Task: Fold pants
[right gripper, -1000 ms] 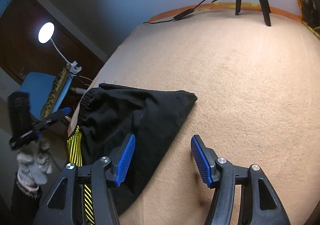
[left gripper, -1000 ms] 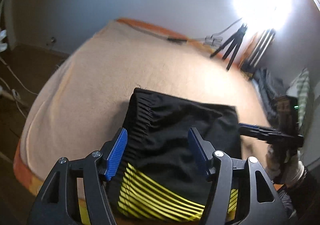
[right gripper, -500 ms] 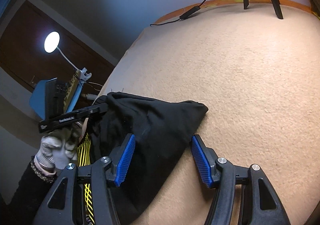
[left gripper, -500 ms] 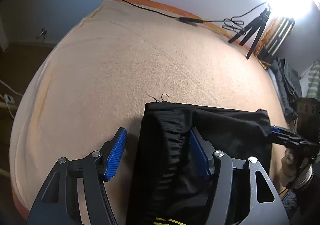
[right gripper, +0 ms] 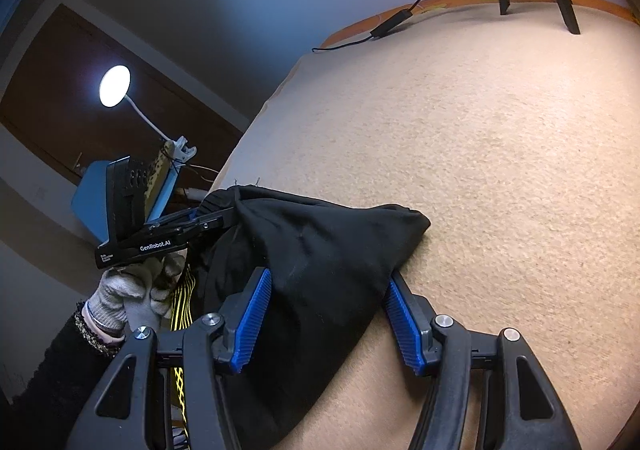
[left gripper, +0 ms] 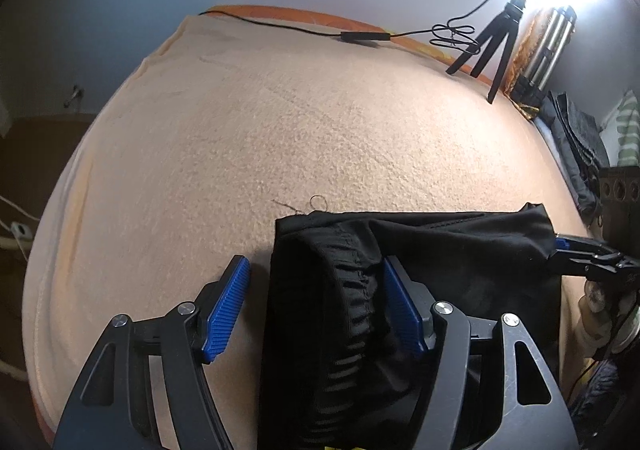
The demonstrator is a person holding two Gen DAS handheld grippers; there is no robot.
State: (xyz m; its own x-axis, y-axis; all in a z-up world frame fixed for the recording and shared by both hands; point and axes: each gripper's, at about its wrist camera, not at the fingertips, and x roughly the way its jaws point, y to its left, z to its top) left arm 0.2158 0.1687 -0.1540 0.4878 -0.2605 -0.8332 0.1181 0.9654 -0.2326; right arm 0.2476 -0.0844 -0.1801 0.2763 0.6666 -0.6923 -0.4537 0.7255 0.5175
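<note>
fuzzy peach blanket [left gripper: 320,130], crumpled black pants [left gripper: 440,250]

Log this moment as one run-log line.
task: fold pants | pants: bunched on blanket | left hand-held gripper: opening, waistband between pads | right hand-held gripper: open, straddling cloth

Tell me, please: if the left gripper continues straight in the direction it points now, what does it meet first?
Most likely the black pants: their ribbed waistband edge lies between the opening jaws of the left gripper, on the beige blanket. Depth is unclear.
</note>
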